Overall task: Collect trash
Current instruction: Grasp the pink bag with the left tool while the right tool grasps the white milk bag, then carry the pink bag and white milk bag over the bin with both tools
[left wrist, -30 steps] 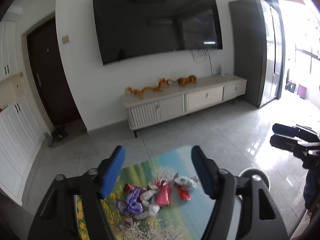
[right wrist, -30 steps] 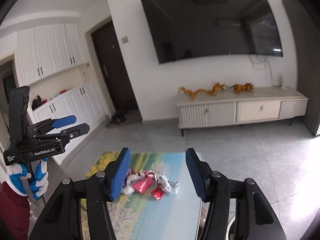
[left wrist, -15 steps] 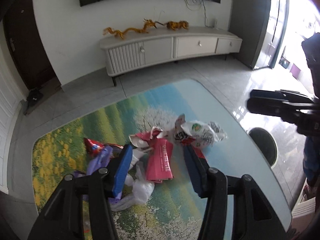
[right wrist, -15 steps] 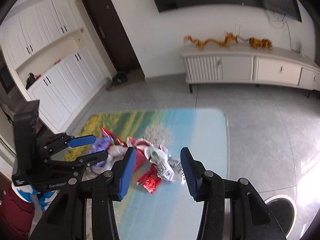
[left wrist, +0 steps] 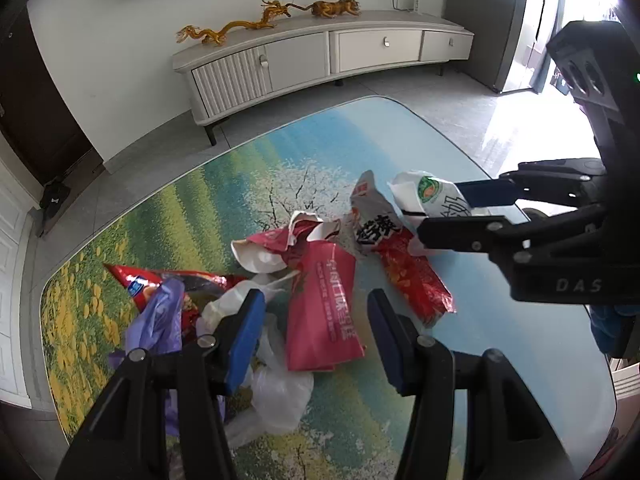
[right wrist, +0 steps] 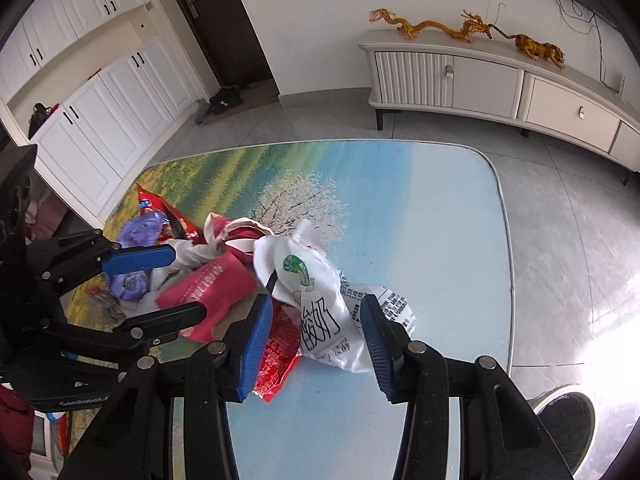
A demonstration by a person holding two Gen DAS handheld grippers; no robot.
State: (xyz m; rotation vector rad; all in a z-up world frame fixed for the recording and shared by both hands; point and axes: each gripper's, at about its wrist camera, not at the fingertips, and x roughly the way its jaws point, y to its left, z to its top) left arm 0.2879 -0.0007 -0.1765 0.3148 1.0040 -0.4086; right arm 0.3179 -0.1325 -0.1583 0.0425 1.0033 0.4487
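A heap of wrappers lies on a table with a landscape print (left wrist: 224,184). A pink-red packet (left wrist: 324,304) sits between the open jaws of my left gripper (left wrist: 316,332), with a clear plastic bag (left wrist: 276,392) and a purple bag (left wrist: 156,320) to its left. My right gripper (right wrist: 316,336) is open around a white bag with a green logo (right wrist: 316,300); that bag also shows in the left wrist view (left wrist: 430,196). A red foil wrapper (left wrist: 404,264) lies beside it. Each gripper shows in the other view, the left (right wrist: 160,284), the right (left wrist: 460,208).
A white TV cabinet (left wrist: 320,56) with golden dragon figures (left wrist: 236,28) stands against the far wall. White cupboards (right wrist: 100,112) and a dark door (right wrist: 224,20) are at the left. A round black bin (right wrist: 568,412) stands on the floor by the table's right corner.
Both grippers have tilted down and moved in over the table towards the trash. The right gripper's jaws now straddle the white bag; the left's straddle the pink-red packet.
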